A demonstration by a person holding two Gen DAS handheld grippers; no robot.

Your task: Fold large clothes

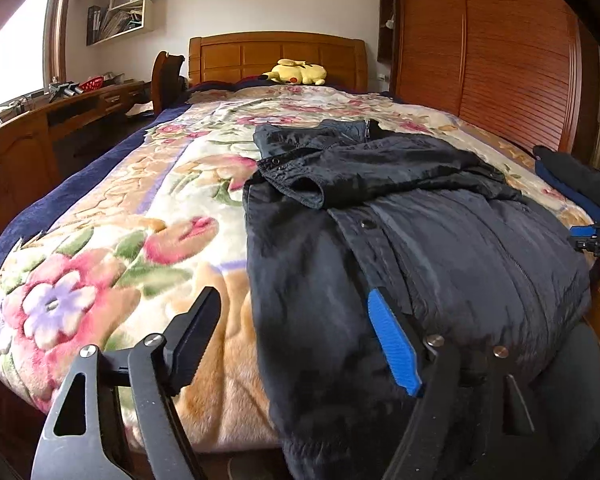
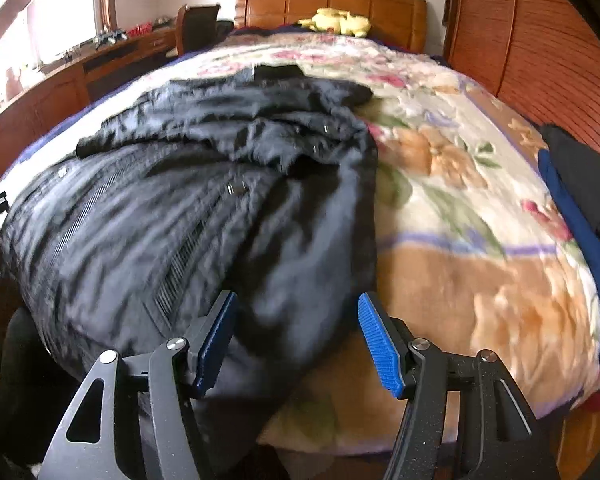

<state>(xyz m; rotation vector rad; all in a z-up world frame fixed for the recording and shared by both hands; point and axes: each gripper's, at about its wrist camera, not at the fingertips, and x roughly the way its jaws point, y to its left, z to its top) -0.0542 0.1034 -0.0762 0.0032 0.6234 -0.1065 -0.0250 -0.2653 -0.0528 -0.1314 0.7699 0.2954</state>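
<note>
A large black padded jacket [image 1: 420,232] lies on the floral blanket of the bed [image 1: 140,208], its sleeves folded across the chest and its hem hanging over the foot edge. My left gripper [image 1: 296,332] is open above the jacket's left hem corner, holding nothing. In the right wrist view the jacket [image 2: 188,200] fills the left half, blurred by motion. My right gripper [image 2: 296,332] is open, its jaws on either side of the jacket's right hem edge. The right gripper also shows at the far right of the left wrist view [image 1: 596,236].
A dark blue and black garment [image 2: 580,208] lies at the bed's right edge. A yellow plush toy [image 1: 298,72] sits by the headboard. A wooden wardrobe [image 1: 500,60] stands on the right; a desk [image 1: 40,128] and chair are on the left.
</note>
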